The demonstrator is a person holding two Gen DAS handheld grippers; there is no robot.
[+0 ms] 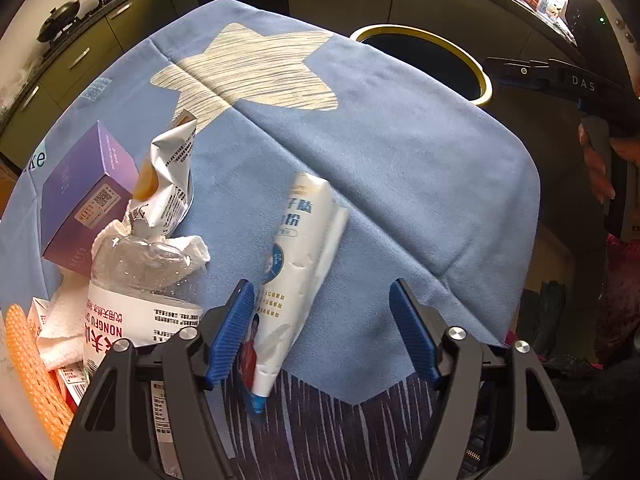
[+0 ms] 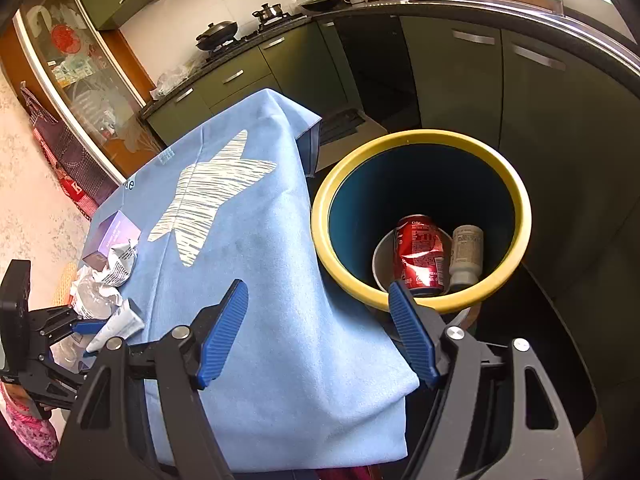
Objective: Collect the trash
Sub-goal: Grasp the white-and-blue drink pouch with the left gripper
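Observation:
My left gripper (image 1: pixel 322 328) is open over the blue tablecloth (image 1: pixel 380 168). A white toothpaste tube (image 1: pixel 296 264) lies between its fingers, close to the left pad. Left of it lie a crushed clear water bottle (image 1: pixel 144 292), a crumpled silver wrapper (image 1: pixel 168 176), white tissue (image 1: pixel 60 332) and a purple box (image 1: pixel 84 192). My right gripper (image 2: pixel 318 332) is open and empty, above the table's edge beside the yellow-rimmed bin (image 2: pixel 520 208). The bin holds a red cola can (image 2: pixel 420 256), a white bottle (image 2: pixel 466 256) and a grey bowl (image 2: pixel 382 260).
An orange mesh item (image 1: pixel 28 368) and small cartons (image 1: pixel 68 376) sit at the table's near left. Green kitchen cabinets (image 2: pixel 460 80) and a stove with pans (image 2: pixel 218 34) stand behind. The bin rim (image 1: pixel 484 80) shows beyond the table's far right corner.

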